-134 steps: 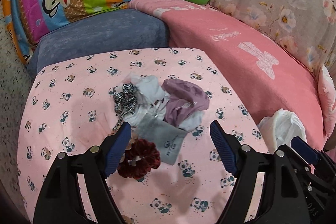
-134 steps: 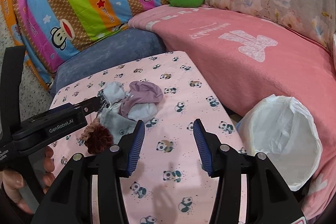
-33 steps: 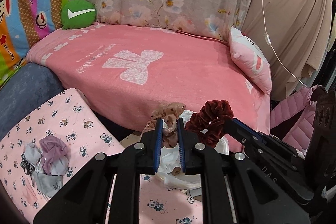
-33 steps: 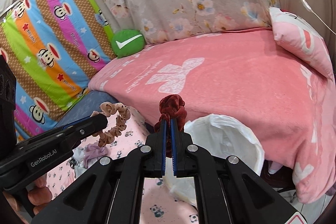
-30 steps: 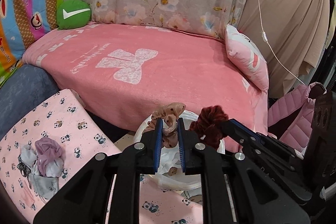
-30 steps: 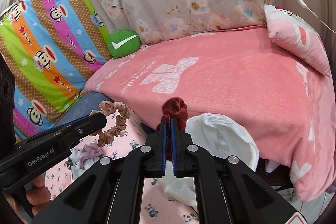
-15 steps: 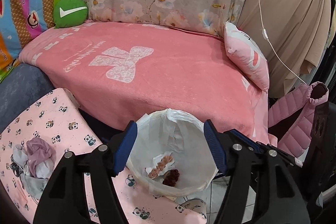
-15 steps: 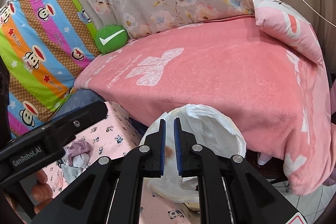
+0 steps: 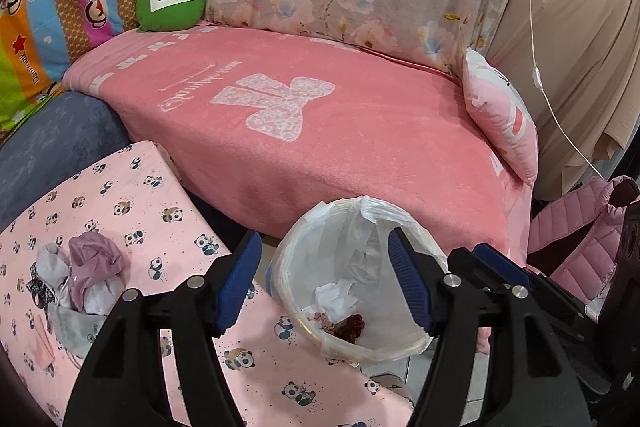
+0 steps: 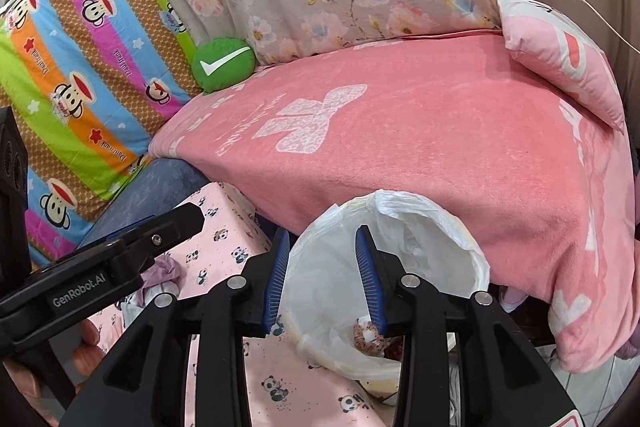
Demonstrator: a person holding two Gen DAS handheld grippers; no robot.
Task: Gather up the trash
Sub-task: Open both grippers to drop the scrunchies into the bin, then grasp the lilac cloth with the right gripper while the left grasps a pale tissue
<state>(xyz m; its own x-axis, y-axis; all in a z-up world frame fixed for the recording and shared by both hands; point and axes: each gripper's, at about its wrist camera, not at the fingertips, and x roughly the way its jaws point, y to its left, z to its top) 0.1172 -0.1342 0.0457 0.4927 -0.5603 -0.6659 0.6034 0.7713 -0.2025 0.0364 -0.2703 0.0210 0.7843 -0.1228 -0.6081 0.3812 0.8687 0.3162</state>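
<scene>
Both grippers hang above the white-lined trash bin (image 9: 352,291), which stands off the corner of the panda-print table (image 9: 132,211), at about 5 o'clock from the pink-covered bed (image 9: 320,147). That position suits a drop: whatever leaves the fingers falls inside the liner.

The left gripper (image 9: 324,283) has its blue pads spread wide with nothing between them; the bin mouth shows through the gap. The right gripper (image 10: 322,279) stands narrower, its jaws opening at this moment, likewise empty.

In the bottom of the bin lie a beige spotted scrunchie (image 9: 320,319) and a dark red scrunchie (image 9: 352,327), touching, just below some crumpled white paper (image 9: 336,297).

Remaining trash: a heap of crumpled cloth and paper items (image 9: 80,275) on the table, at roughly 9 o'clock from the bin and well apart from it.

Judgement: the drop looks complete; the next call is a return to the heap, so the task is only partly done
</scene>
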